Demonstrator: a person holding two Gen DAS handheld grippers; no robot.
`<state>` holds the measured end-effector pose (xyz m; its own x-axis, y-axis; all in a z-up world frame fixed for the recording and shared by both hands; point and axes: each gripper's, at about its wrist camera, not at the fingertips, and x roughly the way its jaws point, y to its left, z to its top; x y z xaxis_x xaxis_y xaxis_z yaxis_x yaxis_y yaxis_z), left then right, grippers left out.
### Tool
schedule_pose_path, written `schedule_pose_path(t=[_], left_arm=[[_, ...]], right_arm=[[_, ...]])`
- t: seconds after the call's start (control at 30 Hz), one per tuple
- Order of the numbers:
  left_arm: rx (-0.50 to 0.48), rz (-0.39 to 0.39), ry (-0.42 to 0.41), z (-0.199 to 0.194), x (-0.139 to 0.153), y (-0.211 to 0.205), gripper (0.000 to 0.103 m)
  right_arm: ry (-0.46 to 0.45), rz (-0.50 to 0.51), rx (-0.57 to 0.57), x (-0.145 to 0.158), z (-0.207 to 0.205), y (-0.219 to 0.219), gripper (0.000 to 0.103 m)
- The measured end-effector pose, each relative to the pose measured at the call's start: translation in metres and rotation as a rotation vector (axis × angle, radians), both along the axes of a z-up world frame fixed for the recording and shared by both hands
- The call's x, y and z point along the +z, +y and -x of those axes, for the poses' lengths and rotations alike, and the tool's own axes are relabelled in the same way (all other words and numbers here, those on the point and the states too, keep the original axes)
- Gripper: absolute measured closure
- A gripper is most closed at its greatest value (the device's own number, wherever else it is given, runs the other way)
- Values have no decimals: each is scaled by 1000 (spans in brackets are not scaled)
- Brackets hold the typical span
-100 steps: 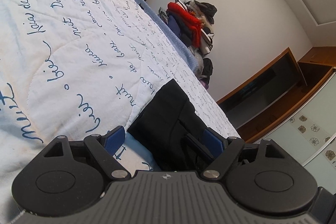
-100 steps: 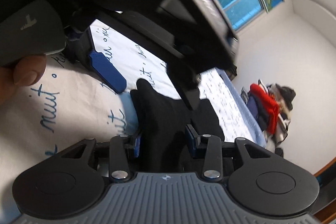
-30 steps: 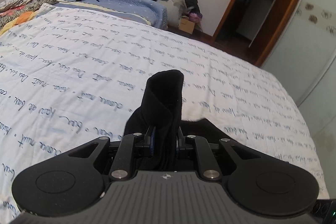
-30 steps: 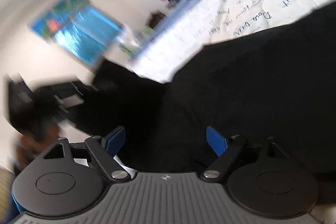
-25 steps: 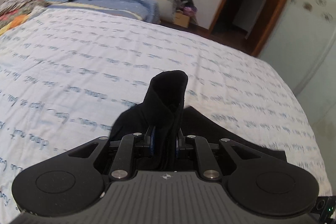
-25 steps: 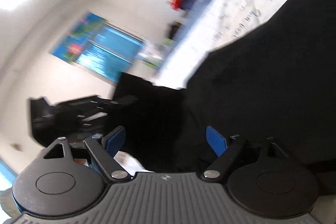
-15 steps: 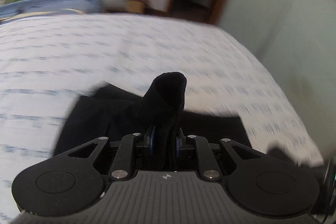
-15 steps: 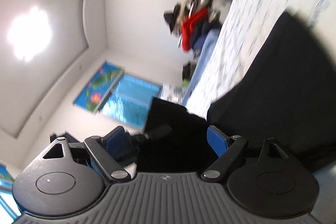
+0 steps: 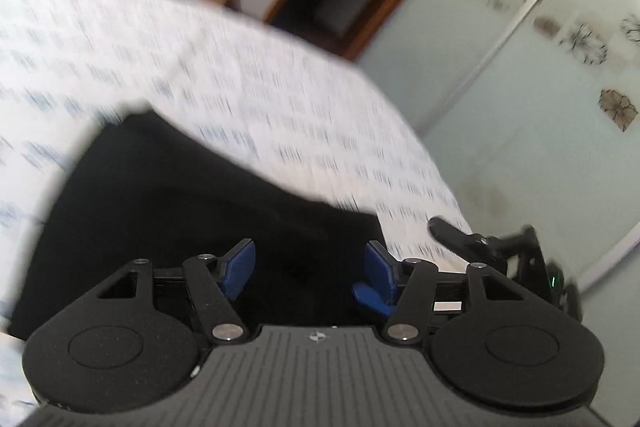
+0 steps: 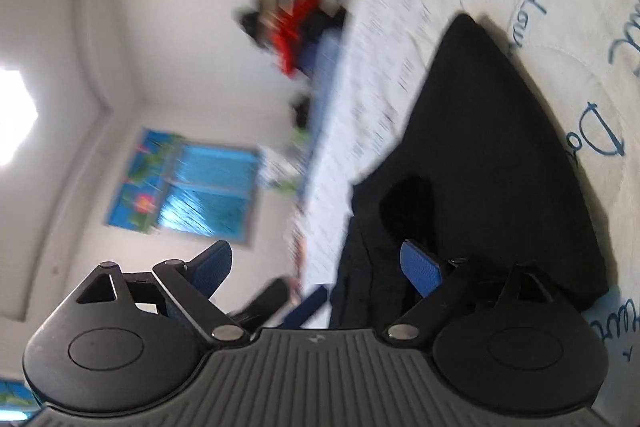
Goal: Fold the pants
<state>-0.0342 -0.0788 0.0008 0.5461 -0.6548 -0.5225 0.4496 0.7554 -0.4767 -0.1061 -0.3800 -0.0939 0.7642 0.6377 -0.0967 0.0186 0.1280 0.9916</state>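
left wrist view: the left gripper was seen w/ jaws just opened, parted over the black pants, nothing pinched; pants lay flat on the white bedspread, near side. right wrist view: the right gripper was seen spread wide, empty; pants lay right on the spread.
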Motion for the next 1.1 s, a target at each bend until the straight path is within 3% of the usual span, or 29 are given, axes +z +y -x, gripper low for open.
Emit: schedule_pose_path(t=[0.1, 0.2, 0.27, 0.4, 0.53, 0.6, 0.63, 0.67, 0.9, 1.0, 1.1], left_arm=[[102, -44, -120, 14, 3, 21, 36], [227, 24, -142, 17, -6, 48, 33], [302, 59, -142, 15, -11, 65, 33], [417, 88, -117, 10, -22, 89, 31], [520, 177, -66, 5, -19, 125, 30], [572, 216, -67, 12, -15, 144, 26], [593, 230, -71, 16, -12, 151, 23], [609, 239, -77, 19, -9, 156, 21], [591, 248, -109, 32, 2, 159, 14], [555, 264, -114, 30, 7, 151, 14], [525, 273, -168, 34, 17, 141, 11]], right_arm=[[96, 76, 130, 14, -20, 8, 0], [201, 188, 207, 13, -42, 25, 0], [221, 245, 230, 14, -48, 37, 0], [217, 297, 279, 24, -56, 60, 0], [138, 361, 304, 28, -55, 84, 0], [82, 407, 254, 30, -47, 88, 12], [69, 458, 240, 31, -45, 92, 57], [73, 520, 238, 31, -46, 97, 84], [22, 546, 247, 37, -38, 88, 85], [-23, 566, 260, 62, -45, 68, 85], [-63, 623, 252, 90, -44, 37, 88]])
